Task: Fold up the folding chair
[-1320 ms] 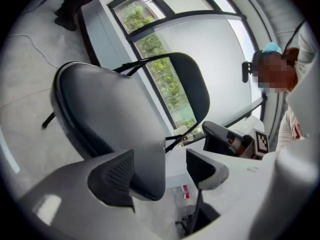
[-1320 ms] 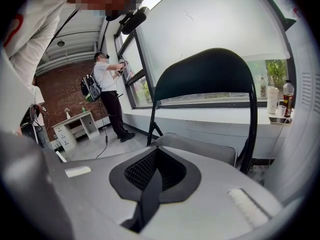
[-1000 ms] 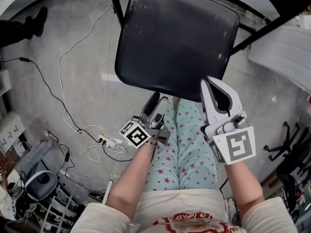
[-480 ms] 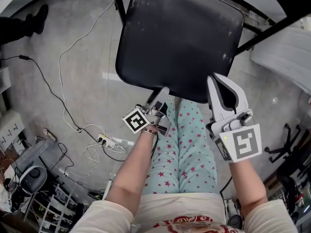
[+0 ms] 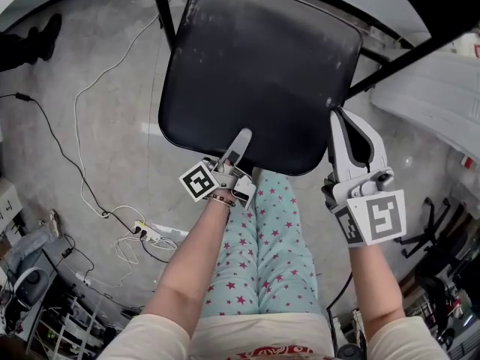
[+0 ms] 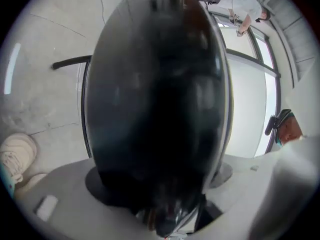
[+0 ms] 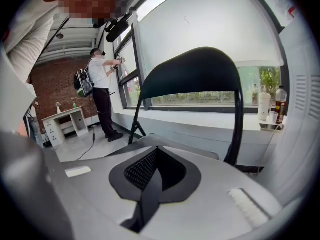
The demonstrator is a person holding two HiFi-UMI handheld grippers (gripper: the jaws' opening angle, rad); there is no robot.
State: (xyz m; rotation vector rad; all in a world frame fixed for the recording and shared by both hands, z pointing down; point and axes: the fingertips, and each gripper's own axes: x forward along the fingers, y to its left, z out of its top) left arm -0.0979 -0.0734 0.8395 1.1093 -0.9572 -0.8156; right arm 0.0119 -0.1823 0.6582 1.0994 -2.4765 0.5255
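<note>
Chair seat (image 5: 255, 66): down flat, unfolded.
Left gripper (image 5: 241, 138): tip at seat's front edge; I can't tell its grip.
Right gripper (image 5: 335, 118): clenched, empty, beside seat's right edge.

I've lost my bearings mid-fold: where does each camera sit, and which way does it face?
Head view: on the head, looking steeply down at the seat; forearms, trousers, left gripper and right gripper show.
Left gripper view: on that gripper, close against the seat, its edge between the jaws; a shoe shows.
Right gripper view: on that gripper, facing the backrest over shut jaws; a sleeve shows.
Shared: head and left gripper views both show the seat.
</note>
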